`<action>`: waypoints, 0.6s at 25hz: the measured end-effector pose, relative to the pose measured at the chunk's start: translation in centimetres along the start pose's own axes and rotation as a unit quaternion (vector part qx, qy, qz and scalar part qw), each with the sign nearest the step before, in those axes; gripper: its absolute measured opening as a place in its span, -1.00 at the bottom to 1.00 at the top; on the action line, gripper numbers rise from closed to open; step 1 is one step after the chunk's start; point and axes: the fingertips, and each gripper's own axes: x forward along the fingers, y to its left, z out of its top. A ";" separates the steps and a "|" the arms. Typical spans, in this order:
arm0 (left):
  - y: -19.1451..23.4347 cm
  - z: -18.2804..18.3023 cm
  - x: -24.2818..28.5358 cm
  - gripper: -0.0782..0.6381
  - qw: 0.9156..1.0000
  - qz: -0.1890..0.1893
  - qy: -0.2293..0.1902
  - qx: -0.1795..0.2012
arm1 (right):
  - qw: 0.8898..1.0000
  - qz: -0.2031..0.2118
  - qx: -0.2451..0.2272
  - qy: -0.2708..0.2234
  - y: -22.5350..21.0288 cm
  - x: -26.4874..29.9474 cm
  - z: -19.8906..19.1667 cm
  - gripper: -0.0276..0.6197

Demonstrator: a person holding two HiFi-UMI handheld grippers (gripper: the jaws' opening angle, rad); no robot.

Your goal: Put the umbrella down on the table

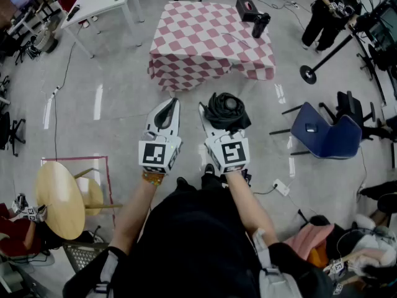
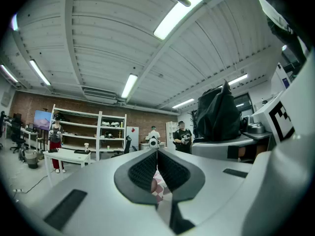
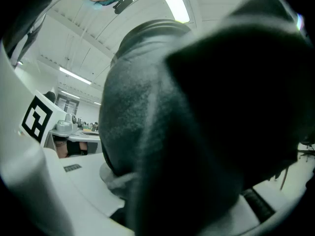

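The right gripper (image 1: 218,124) squeezes the black umbrella (image 1: 227,110), all folded up, and holds it over the floor. The left gripper (image 1: 167,112) is closed on nothing. The checked table (image 1: 211,39) is up ahead, well apart, so nothing is put down yet.

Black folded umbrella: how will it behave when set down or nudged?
Probably floppy outside: the fabric on the umbrella bunches in loose folds. Its rounded bundle might roll a little on the table, though those folds should damp that.
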 end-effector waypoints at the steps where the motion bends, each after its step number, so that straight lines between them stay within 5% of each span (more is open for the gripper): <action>1: 0.4 -0.1 0.1 -0.74 1.000 -0.002 0.001 0.000 | 1.000 0.000 -0.002 0.000 0.3 0.4 0.0 -0.42; 15: 3.3 -2.1 3.0 -0.74 1.000 -0.026 0.010 -0.010 | 1.000 -0.027 0.012 -0.005 0.5 4.8 -1.4 -0.35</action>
